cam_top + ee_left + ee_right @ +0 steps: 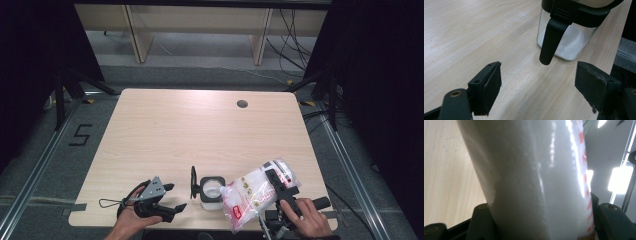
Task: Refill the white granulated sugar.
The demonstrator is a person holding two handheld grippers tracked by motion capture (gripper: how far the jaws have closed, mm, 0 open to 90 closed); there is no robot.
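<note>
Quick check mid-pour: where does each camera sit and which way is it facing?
High view: above the near edge, looking forward and down on the table; both hands, left gripper, right gripper.
Left gripper view: between its open jaws, facing the jar.
Right gripper view: jaws clamp the bag.
Shared: the jar and the bag in the high view.

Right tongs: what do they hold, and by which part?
The right tongs hold a bag of white powder across its upper body, tilted toward the open jar.

High view overlooks table [200,125]; gripper views close, sharing tabletop.
</note>
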